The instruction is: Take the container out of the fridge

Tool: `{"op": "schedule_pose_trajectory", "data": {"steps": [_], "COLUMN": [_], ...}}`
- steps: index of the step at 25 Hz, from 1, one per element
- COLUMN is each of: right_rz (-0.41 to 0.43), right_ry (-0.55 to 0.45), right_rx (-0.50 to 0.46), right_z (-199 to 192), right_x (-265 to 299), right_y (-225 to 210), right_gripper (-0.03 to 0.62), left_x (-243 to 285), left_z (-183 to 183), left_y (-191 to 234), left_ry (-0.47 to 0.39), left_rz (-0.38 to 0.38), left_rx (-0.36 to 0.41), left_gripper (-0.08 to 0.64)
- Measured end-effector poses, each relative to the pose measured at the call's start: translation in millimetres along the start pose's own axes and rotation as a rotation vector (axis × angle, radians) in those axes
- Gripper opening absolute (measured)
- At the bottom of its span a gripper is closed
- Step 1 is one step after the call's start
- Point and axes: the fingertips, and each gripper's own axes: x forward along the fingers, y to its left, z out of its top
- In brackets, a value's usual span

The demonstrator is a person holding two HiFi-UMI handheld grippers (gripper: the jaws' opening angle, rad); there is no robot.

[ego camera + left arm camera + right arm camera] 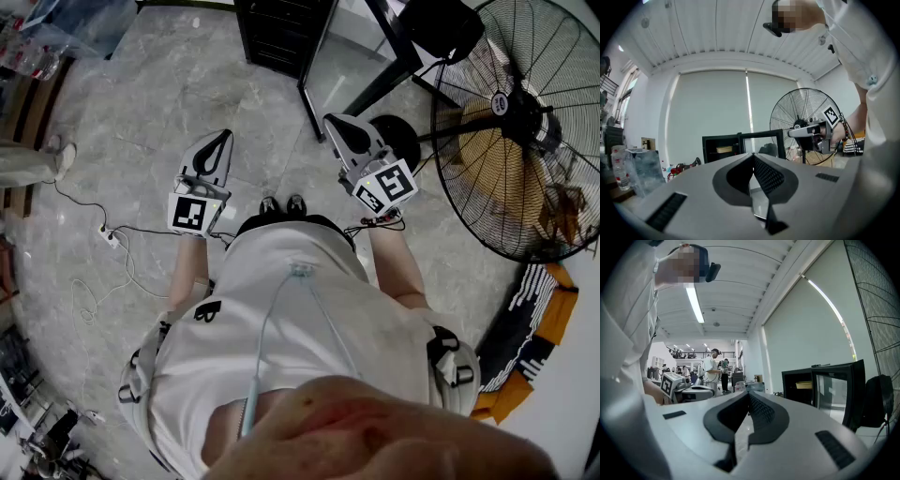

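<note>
One shallow, seemingly yellow container (804, 385) sits inside the black fridge (797, 371).

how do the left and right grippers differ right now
The left gripper is over the floor; the right gripper is by the open fridge door. The left gripper points almost straight ahead; the right gripper angles inward. Both have jaws shut on nothing.
</note>
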Motion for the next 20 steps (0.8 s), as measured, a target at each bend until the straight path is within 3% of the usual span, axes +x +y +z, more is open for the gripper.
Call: {"op": "schedule_pose_trajectory", "data": {"steps": [4, 20], "right_rz": [-0.001, 0.039], "right_ry": [0.004, 0.018], "right_rx": [0.008, -0.003], "right_z": [-0.8, -1.8], "right_x": [0.0, -1.2], "right_y": [2.4, 1.3], "right_gripper": [0.017, 0.018], "left_x": [-1.8, 0.2], "left_z": [-2.2, -7.5], "left_y": [-0.3, -4.3], "left_ry": [-0.043, 0.018], "left_rz": [-0.007, -0.005], "left_rx": [0.0, -0.015], "left_gripper": [0.008, 0.008]}}
